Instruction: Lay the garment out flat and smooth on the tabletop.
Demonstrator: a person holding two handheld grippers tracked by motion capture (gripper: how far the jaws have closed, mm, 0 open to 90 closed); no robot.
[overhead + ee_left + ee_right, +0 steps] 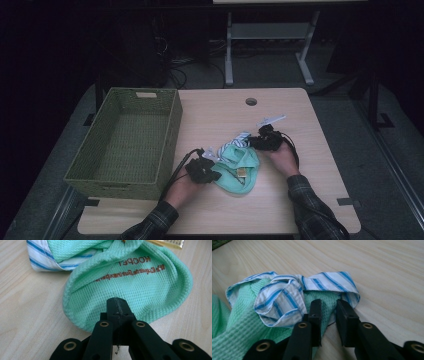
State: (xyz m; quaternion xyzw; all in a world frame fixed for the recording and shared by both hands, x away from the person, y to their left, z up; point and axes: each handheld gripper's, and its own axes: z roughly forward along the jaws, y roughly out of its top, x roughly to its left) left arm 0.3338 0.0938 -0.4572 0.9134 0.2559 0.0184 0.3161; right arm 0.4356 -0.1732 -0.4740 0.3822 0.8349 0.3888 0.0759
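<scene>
A mint green knitted garment (240, 170) with a blue-and-white striped collar (241, 140) lies bunched on the wooden table (300, 200). My left gripper (215, 172) is at the garment's left edge. In the left gripper view its jaws (117, 301) are shut together and rest on the green cloth (140, 282); I cannot tell whether any fabric is pinched. My right gripper (252, 143) is at the collar end. In the right gripper view its jaws (328, 306) stand slightly apart, with green fabric (237, 325) between the tips, just under the striped collar (279, 297).
An empty green woven basket (172, 125) stands on the left of the table, close to the left hand. A small white strip (272, 120) lies behind the right gripper, and a cable hole (251, 101) is near the far edge. A yellow label (170, 242) sits on the garment.
</scene>
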